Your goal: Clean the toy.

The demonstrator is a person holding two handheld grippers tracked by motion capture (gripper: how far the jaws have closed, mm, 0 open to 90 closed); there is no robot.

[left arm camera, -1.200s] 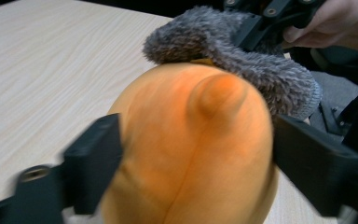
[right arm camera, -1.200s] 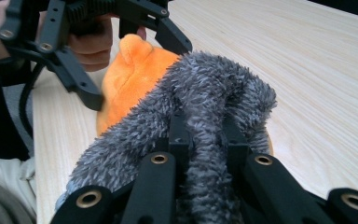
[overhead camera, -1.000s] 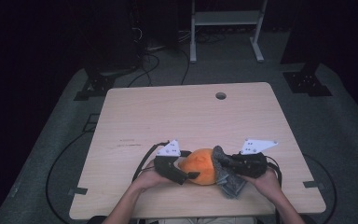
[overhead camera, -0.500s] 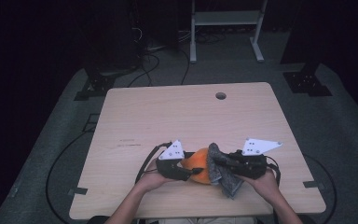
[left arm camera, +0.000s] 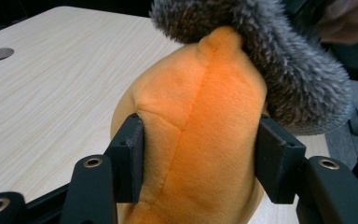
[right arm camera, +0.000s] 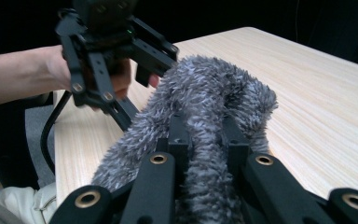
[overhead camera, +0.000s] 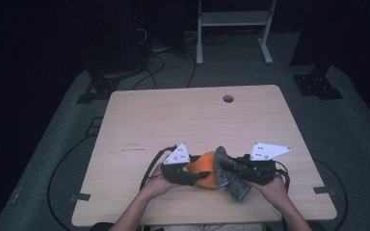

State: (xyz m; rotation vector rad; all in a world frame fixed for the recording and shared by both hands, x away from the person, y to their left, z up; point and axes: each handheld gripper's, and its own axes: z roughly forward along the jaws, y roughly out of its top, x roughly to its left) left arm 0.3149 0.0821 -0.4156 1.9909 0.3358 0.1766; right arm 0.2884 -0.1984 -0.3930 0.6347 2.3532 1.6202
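An orange plush toy point(overhead camera: 203, 167) sits near the table's front edge between my two grippers. My left gripper point(overhead camera: 192, 172) is shut on it. In the left gripper view its pads point(left arm camera: 131, 158) press into both sides of the orange plush toy point(left arm camera: 200, 140), having just closed. A grey fuzzy cloth point(overhead camera: 230, 179) drapes over the toy's right end and hangs toward the table edge. My right gripper point(overhead camera: 227, 169) is shut on that cloth. In the right gripper view its jaws pinch a fold of the grey fuzzy cloth point(right arm camera: 209, 102) tightly, with the other hand and its gripper beyond.
The wooden table point(overhead camera: 173, 115) has a round cable hole point(overhead camera: 228, 98) near its far edge. Both forearms come in over the front edge. Black cables lie on the grey floor at the left, and a white stand frame point(overhead camera: 233, 19) stands behind the table.
The left gripper's jaws closed onto the orange toy and squeezed it narrower. The grey cloth now covers more of the toy's right end. Both hands stayed put.
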